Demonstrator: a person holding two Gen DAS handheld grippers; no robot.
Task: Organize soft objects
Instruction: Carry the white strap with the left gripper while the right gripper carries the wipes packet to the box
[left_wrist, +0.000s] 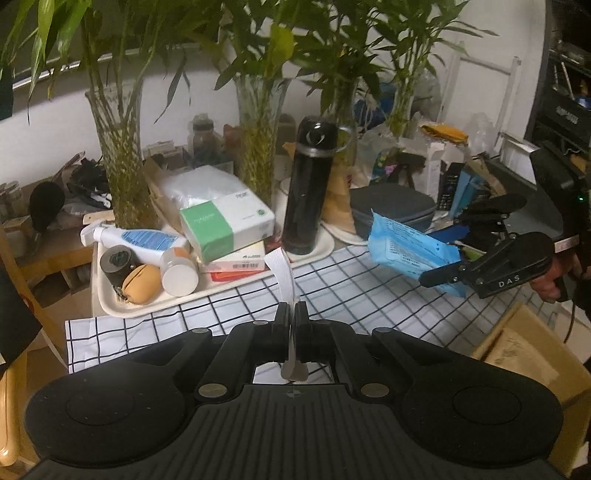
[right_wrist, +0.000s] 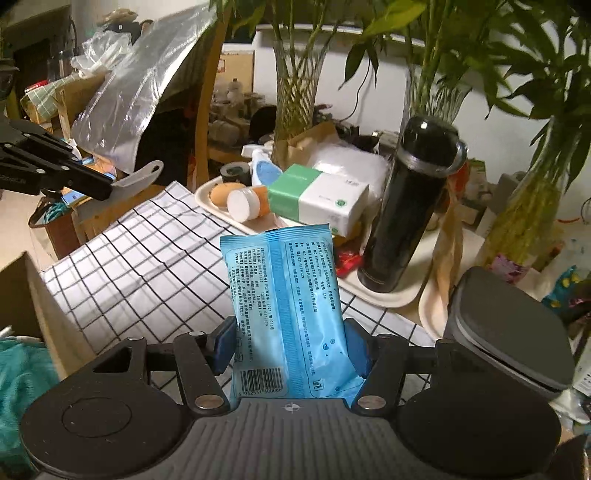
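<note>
My left gripper (left_wrist: 294, 314) is shut on a thin flat white piece (left_wrist: 283, 275) that sticks up and forward over the checkered cloth (left_wrist: 221, 314). It shows as a pale curved strip in the right wrist view (right_wrist: 138, 177), held by the left gripper (right_wrist: 105, 190) at the left. My right gripper (right_wrist: 291, 339) is shut on a blue wet-wipes pack (right_wrist: 286, 302), held above the cloth (right_wrist: 147, 258). In the left wrist view the pack (left_wrist: 406, 247) hangs in the right gripper (left_wrist: 439, 264) at the right.
A cream tray (left_wrist: 147, 302) holds a green-white tissue box (left_wrist: 227, 225), a spray bottle (left_wrist: 140, 238), a white jar (left_wrist: 179, 271) and a tan pouch (left_wrist: 140, 284). A black flask (left_wrist: 308, 184) stands behind the cloth. Vases of bamboo (left_wrist: 258, 140), a grey case (left_wrist: 391, 210) and cardboard boxes (left_wrist: 524, 350) surround.
</note>
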